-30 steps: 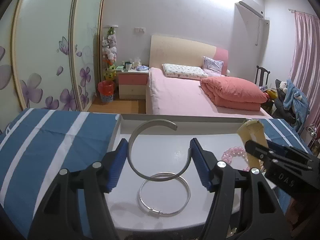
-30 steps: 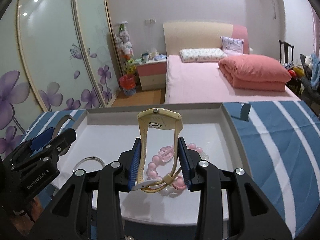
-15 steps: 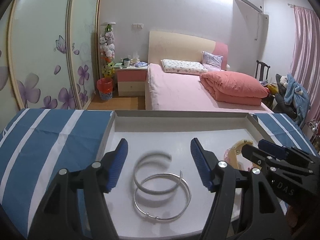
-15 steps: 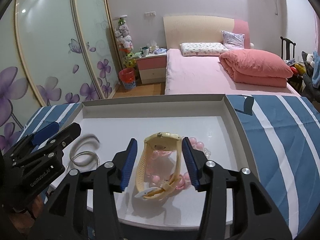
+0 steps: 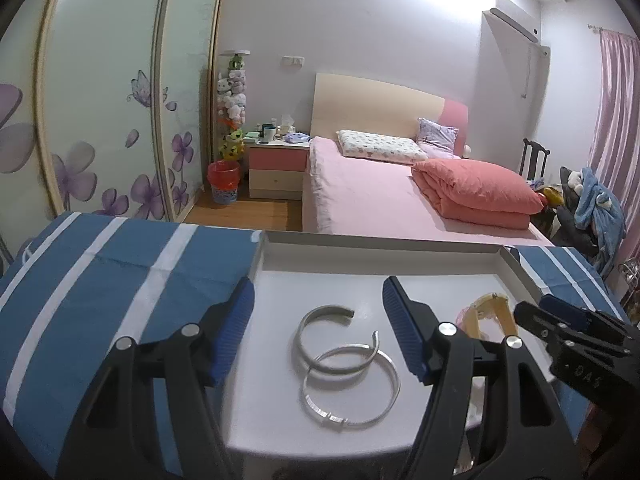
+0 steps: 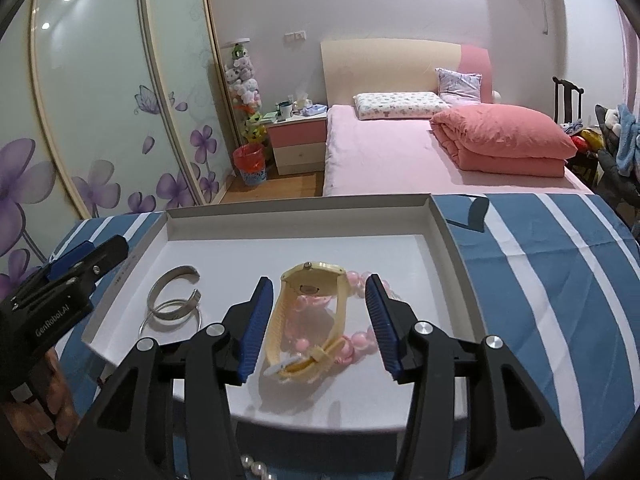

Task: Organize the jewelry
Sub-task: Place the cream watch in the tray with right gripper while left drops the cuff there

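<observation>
A white tray [image 5: 360, 272] [image 6: 304, 224] lies on a blue striped cloth. In it, a silver open cuff [image 5: 320, 322] [image 6: 168, 284] rests partly on a thin silver bangle [image 5: 352, 396] [image 6: 148, 322]. My left gripper [image 5: 318, 320] is open and empty, its jaws either side of the cuff, above it. A cream watch [image 6: 310, 308] [image 5: 490, 314] lies on a pink bead bracelet [image 6: 358, 338]. My right gripper [image 6: 320, 316] is open and empty, its jaws either side of the watch.
A blue and white striped cloth [image 5: 100, 280] [image 6: 560, 280] covers the table around the tray. A pearl strand [image 6: 256, 466] shows at the near edge under the right gripper. A pink bed [image 5: 380, 196] and a flowered wardrobe [image 5: 100, 120] stand behind.
My left gripper let go of the cuff, which now lies on the bangle. My right gripper opened and left the watch lying on the pink beads. Both grippers drew back.
</observation>
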Available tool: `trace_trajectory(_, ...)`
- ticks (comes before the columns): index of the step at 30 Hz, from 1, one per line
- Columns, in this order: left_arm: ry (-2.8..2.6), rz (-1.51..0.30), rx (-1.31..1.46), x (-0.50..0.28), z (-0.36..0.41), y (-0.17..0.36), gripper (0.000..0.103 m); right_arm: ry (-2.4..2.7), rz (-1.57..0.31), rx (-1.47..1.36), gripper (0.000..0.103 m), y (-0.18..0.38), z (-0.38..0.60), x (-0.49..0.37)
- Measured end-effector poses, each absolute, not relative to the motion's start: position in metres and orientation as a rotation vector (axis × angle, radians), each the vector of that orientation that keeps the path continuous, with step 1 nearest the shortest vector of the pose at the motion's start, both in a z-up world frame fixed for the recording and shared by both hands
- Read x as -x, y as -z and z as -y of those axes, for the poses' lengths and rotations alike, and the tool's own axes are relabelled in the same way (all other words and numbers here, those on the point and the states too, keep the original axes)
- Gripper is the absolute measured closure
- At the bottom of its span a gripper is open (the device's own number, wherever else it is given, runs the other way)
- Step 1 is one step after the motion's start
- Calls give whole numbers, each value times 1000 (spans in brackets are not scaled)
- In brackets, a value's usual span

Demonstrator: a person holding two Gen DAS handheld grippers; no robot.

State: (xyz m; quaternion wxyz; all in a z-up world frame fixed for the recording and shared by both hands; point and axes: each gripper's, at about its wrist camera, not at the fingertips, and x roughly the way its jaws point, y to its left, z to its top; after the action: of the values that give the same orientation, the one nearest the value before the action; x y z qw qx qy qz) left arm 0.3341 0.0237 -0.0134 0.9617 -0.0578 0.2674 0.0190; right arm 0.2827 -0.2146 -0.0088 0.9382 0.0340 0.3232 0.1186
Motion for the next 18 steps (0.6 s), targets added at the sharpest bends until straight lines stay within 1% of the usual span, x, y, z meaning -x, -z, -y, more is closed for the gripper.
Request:
trace_trajectory(8, -32, -527, 134, -284, -35, 3, 38, -226, -660, -64, 54, 6, 231, -245)
trace_trajectory(18, 4, -542, 133, -214, -26, 9, 36, -188, -722, -78, 54, 27, 258, -198)
